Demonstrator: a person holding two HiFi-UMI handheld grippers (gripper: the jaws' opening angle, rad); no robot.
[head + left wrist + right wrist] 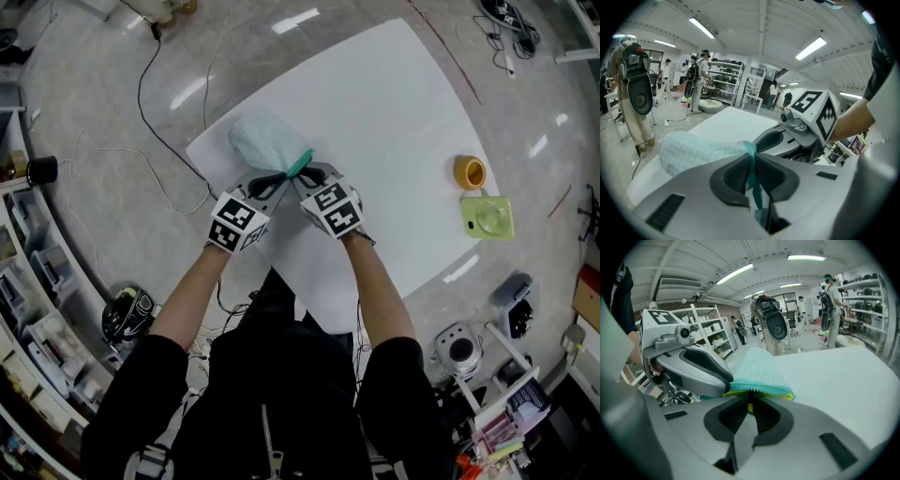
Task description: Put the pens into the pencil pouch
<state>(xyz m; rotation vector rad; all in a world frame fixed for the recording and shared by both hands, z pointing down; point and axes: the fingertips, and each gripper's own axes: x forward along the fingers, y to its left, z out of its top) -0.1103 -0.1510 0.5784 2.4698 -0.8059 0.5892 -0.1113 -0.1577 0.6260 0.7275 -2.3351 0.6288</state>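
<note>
Both of my grippers are working at the pouch's mouth. My left gripper is standing almost closed, its pads clamping the teal zip band of the pale mint, soft fabric pencil pouch. My right gripper, just beside it, is also almost closed, nipping the same band where a yellowish bit is showing — possibly the zip pull, though I cannot tell.

The pouch is lying on the white tabletop, near the corner closest to me, its body pointing away from both grippers. No pens are showing on the table; whether any are inside the pouch I cannot tell. An orange cup-like ring and a pale green square object are sitting well apart, at the right edge.

I judge I am working the zip. To do it well, I should be anchoring with the left and drawing the right straight along the band — keeping the fabric taut and flat, not twisting.
</note>
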